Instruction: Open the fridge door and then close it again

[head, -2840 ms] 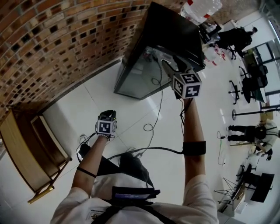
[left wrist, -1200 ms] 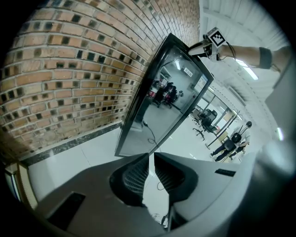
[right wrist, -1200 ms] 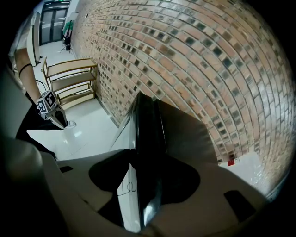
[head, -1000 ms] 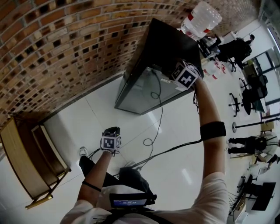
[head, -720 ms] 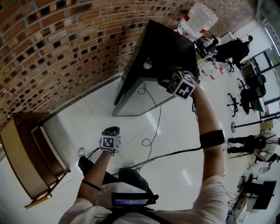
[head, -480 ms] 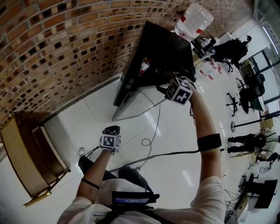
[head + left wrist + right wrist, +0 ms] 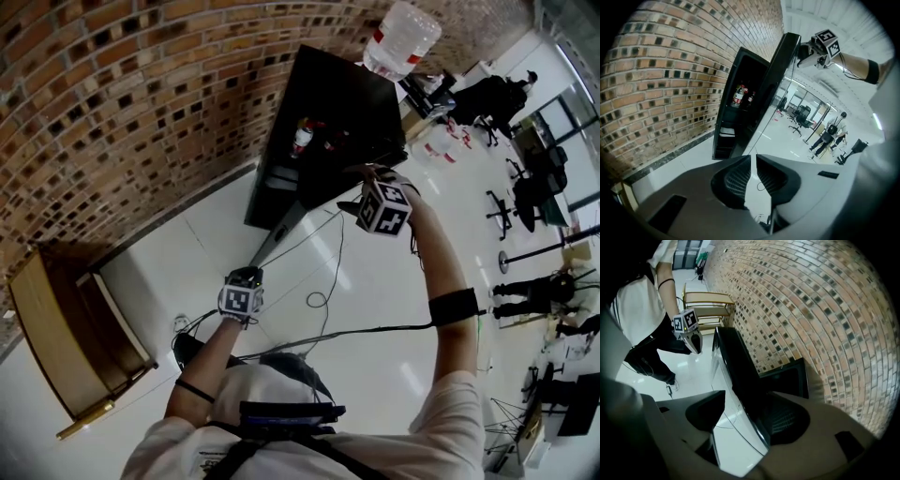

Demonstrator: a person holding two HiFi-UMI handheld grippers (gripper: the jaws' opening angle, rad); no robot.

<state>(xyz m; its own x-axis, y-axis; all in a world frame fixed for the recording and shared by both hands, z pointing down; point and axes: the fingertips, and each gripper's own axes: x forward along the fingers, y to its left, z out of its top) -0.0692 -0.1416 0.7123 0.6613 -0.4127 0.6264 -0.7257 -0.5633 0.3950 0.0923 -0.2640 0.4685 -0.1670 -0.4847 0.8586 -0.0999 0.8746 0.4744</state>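
Where the brick wall (image 7: 141, 94), rough and mottled in brown and tan, meets the glossy white tiled floor (image 7: 375, 309), a tall black box-shaped fridge (image 7: 347, 103) stands with its back to the bricks. Its door (image 7: 776, 77), a flat slab with a dark frame and a reflective pane, stands swung well out from the cabinet, so that the dark shelves show. A slatted wooden bench (image 7: 56, 337) lies well apart at the left by the wall. A clear, ribbed plastic water jug (image 7: 401, 37) with a red-and-white label rests on the fridge top.

The right gripper (image 7: 367, 190), carrying a white cube with square markers (image 7: 384, 208), is at the door's free upper edge. Its jaws have just been opening and now stand spread, with the door's thin edge between them; the ribbed dark pad (image 7: 780, 420) lies beside the door's black face, the other jaw clear of the pane. The left gripper (image 7: 246, 277) hangs low over the floor, away from the fridge, its jaws drawn almost together with only a narrow slit between the ridged pads (image 7: 738, 180) and nothing in it.

Small bottles (image 7: 738, 96) with red labels stand on an upper shelf. A thin dark cable (image 7: 323, 281) loops across the tiles.
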